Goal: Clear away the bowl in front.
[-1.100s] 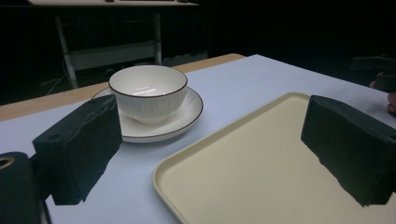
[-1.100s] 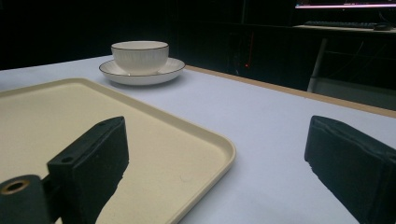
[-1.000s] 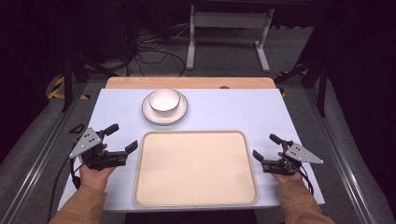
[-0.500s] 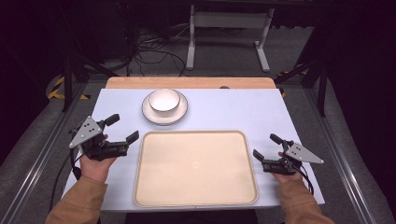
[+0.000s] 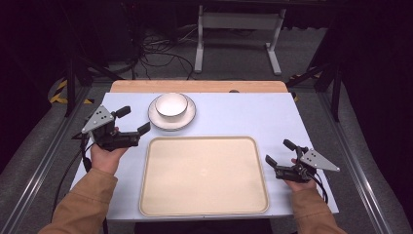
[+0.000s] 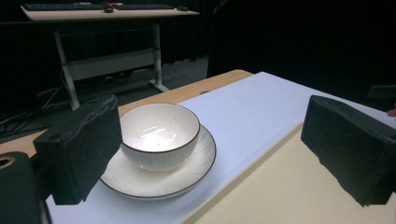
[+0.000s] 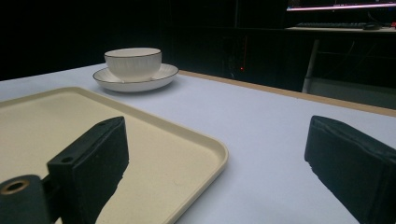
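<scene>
My left gripper is gaping, aimed at the white ribbed bowl on its dark-rimmed saucer, apparently to grasp. Right gripper gapes too, parked beside the empty beige tray.

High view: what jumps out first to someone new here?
The big empty beige tray at the near middle of the table, then the white bowl sitting in its saucer just beyond the tray's far left corner. The left gripper hangs open near the saucer, aimed at it, while the right gripper rests open beside the tray's right edge.
</scene>
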`<state>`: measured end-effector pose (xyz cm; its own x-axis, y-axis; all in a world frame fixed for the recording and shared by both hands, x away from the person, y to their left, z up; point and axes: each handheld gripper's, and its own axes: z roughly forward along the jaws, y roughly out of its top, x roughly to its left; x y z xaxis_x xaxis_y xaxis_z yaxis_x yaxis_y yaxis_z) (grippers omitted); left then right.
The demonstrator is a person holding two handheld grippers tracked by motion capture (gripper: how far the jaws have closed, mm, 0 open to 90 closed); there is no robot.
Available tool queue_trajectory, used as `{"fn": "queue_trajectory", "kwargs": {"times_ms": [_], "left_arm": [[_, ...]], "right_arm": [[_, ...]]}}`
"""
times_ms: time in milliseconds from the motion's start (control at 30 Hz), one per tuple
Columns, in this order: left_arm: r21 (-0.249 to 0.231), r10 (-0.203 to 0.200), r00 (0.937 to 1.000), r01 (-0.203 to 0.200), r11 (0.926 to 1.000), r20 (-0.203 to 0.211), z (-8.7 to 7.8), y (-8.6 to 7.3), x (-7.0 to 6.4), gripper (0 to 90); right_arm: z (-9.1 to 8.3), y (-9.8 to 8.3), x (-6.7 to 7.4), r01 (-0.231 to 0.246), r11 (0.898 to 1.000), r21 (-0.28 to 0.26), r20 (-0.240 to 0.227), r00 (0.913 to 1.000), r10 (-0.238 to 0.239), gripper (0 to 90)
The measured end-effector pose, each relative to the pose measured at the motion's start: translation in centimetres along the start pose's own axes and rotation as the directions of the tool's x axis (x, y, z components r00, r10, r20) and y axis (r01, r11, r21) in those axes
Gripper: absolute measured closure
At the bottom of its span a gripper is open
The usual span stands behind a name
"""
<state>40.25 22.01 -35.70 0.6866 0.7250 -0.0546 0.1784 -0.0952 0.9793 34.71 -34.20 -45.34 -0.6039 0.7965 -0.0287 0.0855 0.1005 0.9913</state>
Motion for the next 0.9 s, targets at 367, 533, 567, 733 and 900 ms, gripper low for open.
{"fn": "queue_trajectory", "kwargs": {"times_ms": [367, 533, 567, 733, 900], "left_arm": [[0.031, 0.01, 0.9998, -0.01, 0.9995, -0.018, 2.3, 1.6, 1.4, 6.0], [0.04, 0.001, 0.9994, 0.001, 0.9992, -0.035, 3.6, 2.3, 2.2, 6.0], [0.036, 0.002, 0.9993, -0.001, 0.9994, -0.037, 3.8, 2.4, 2.3, 6.0], [0.051, 0.019, 0.9989, -0.017, 0.9986, -0.042, 5.1, 3.3, 2.7, 5.7], [0.053, 0.04, 0.9986, -0.038, 0.9979, -0.036, 6.0, 4.2, 2.5, 5.5]], "right_arm": [[-0.1, 0.0, 0.0, 0.003, 1.0, -0.008, 0.002, 1.0, -0.003, 7.0], [-0.1, 0.0, 0.0, 0.007, 1.0, -0.01, 0.0, 1.0, -0.007, 6.9], [-0.1, 0.0, 0.0, 0.006, 1.0, -0.01, 0.0, 1.0, -0.006, 6.9], [-0.1, 0.0, 0.0, 0.007, 1.0, -0.012, -0.003, 1.0, -0.007, 6.9], [0.0, 0.1, 0.0, 0.008, 1.0, -0.013, -0.006, 0.9999, -0.008, 6.9]]}}
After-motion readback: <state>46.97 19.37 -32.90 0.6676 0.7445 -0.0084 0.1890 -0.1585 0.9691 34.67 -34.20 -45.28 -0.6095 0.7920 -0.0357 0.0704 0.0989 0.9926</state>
